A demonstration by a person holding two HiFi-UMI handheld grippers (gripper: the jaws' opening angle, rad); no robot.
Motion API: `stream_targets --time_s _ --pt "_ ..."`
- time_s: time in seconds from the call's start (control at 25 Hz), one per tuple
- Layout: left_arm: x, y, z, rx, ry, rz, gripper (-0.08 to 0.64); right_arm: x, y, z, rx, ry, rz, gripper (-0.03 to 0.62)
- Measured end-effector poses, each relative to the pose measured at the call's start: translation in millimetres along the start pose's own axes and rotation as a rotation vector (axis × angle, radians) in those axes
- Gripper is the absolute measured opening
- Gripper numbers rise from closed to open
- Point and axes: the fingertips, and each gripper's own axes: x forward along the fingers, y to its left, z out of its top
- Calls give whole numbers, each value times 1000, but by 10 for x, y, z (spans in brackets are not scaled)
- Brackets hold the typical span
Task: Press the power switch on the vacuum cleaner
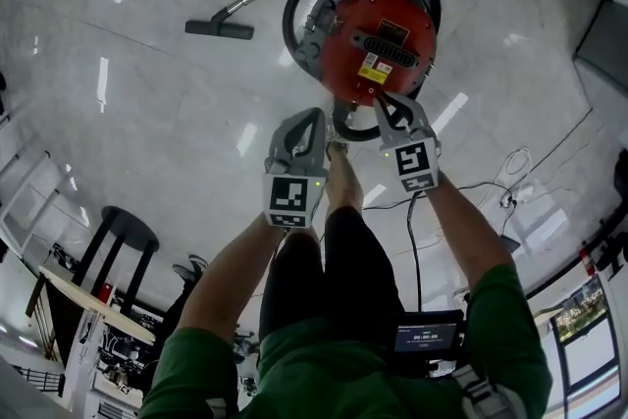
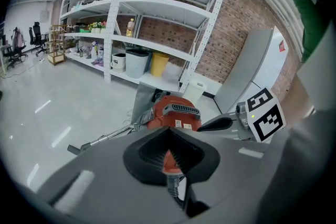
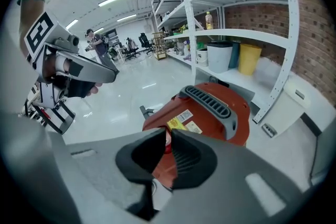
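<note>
A round red vacuum cleaner point(image 1: 378, 44) with a black vented handle stands on the pale floor ahead of me; it also shows in the left gripper view point(image 2: 176, 115) and fills the right gripper view point(image 3: 210, 107). My right gripper point(image 1: 380, 99) is shut on nothing, its tips over the near rim of the red body. In its own view the jaws point(image 3: 169, 132) meet just above the yellow label side. My left gripper point(image 1: 314, 115) hangs a little nearer to me, apart from the vacuum. It too is shut with nothing held point(image 2: 168, 129). I cannot make out the power switch.
The vacuum's hose loops around its body, and its metal wand ends in a black floor nozzle point(image 1: 219, 29) at far left. White shelving point(image 2: 157, 34) with bins backs the vacuum. A thin cable point(image 1: 510, 177) trails on the right, and a black stool point(image 1: 123, 231) stands at left.
</note>
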Motion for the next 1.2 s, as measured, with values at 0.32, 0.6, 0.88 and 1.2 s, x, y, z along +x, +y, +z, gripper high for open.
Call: stream_targets --time_s 0.32,0.6,0.88,1.2 --pt "37 30 -74 0 9 -3 7 131 -13 -175 12 47 2 31" --pt "51 86 -104 -4 13 4 6 153 -9 -193 22 45 14 31" --pt "50 60 -108 -4 12 4 6 161 -27 -233 65 58 36 31" --pt "22 68 -100 0 14 13 6 191 -52 -280 65 80 29 33"
